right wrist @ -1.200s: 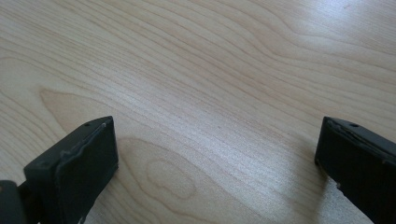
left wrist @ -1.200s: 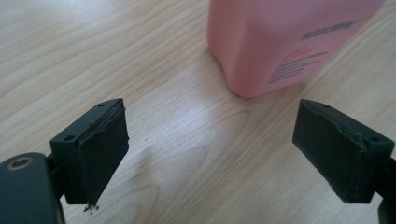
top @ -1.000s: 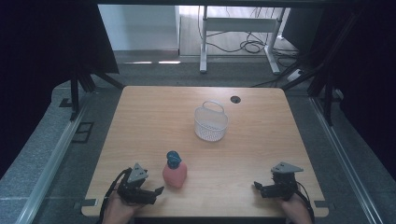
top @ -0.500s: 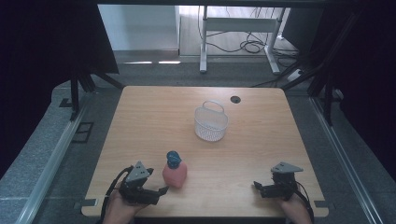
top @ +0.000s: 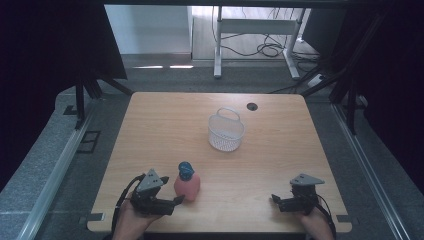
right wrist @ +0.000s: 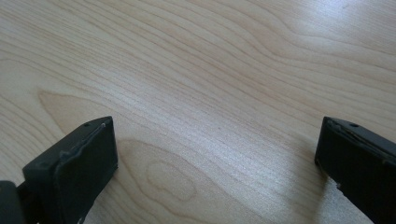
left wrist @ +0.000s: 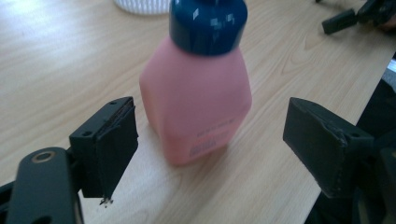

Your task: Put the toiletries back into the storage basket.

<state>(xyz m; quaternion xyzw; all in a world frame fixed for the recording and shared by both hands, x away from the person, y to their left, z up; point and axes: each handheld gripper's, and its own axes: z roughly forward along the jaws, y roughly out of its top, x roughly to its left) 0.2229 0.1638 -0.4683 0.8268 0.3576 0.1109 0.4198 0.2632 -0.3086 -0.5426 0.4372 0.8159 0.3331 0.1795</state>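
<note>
The bench [top: 150,130] carries three things, and the risks sit near its front edge. The basket [top: 226,131] stands well beyond both sets of jaws, upright and with nothing visible in it, so it is in no danger for now.

The bottle [left wrist: 198,84], pink with a blue cap [left wrist: 208,21], stands upright just ahead of the left gripper [left wrist: 210,144]. Its jaws are spread wide with nothing between the pads. The bottle sits ahead of the gap, nearer the left-hand jaw than the right-hand one in the left gripper view, and touches neither.

That offset is the main hazard, as I judge it. If the jaws advance as they are, the nearer jaw may meet the bottle's flank first and shove it sideways or tip it. The bottle looks top-heavy under the big cap, and its smooth, tapering sides could let it squirt forward out of a low, shallow grip. In the high view it stands not far from the bench's front edge, so a tumble toward the person could carry it off.

The right gripper [right wrist: 215,172] rests well apart, jaws wide over bare wood. Its trailing cable seems the only thing there that might snag.
</note>
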